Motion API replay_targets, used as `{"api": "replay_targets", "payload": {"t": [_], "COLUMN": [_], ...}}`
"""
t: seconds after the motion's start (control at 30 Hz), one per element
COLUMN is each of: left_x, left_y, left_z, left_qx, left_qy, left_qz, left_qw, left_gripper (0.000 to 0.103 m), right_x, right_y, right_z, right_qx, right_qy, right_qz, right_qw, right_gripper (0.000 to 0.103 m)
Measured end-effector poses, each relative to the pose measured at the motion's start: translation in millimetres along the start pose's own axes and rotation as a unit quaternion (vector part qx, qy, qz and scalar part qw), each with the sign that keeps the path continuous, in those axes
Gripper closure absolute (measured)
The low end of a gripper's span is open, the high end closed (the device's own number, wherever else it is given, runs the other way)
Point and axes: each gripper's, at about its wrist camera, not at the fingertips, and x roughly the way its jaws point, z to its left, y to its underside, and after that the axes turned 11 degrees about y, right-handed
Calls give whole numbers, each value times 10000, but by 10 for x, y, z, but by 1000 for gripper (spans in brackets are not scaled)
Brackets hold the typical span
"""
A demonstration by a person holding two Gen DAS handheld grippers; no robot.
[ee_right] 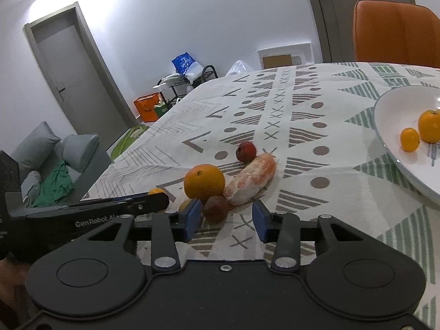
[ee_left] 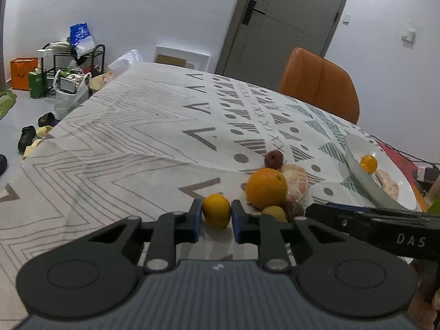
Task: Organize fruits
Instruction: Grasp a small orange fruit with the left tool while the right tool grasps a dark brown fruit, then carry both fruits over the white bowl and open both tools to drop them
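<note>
My left gripper [ee_left: 217,216] is shut on a small yellow-orange fruit [ee_left: 216,210] that rests on the tablecloth. Right of it lie a big orange [ee_left: 265,188], a peeled citrus piece [ee_left: 295,181], a dark red fruit [ee_left: 273,159], a brown fruit [ee_left: 294,209] and another small yellow fruit [ee_left: 275,213]. My right gripper [ee_right: 225,217] stands open, low over the cloth. The brown fruit [ee_right: 217,207] sits just ahead, near its left pad, before the orange [ee_right: 204,183] and peeled piece [ee_right: 251,181]. A white plate [ee_right: 390,126] at right holds two small orange fruits [ee_right: 409,139].
An orange chair [ee_left: 320,82] stands behind the table's far side. The patterned tablecloth [ee_left: 137,143] stretches left and back to the table edge. Bags, a rack [ee_left: 79,63] and shoes lie on the floor at left. The plate [ee_left: 363,176] also carries a peeled piece [ee_left: 387,184].
</note>
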Motion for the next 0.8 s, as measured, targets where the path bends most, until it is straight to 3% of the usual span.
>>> {"api": "replay_targets", "payload": {"t": [0.23, 0.33, 0.8], "left_x": [-74, -104, -100], "left_y": [-33, -38, -74], "left_z": [65, 81, -201], "left_qx": [-38, -60, 188], "left_qy": [-57, -40, 129], "left_qz": [-106, -139, -178], "left_qw": [9999, 9999, 9996], "left_gripper": [82, 82, 82], "right_x": [90, 161, -166], "right_y": [-7, 5, 8], "right_z": [104, 123, -72], "right_qx": [-66, -102, -3], "right_qy": [-56, -60, 34], "right_qz": [39, 87, -315], "right_qw": [10000, 9999, 9995], "right_gripper": [68, 84, 85]}}
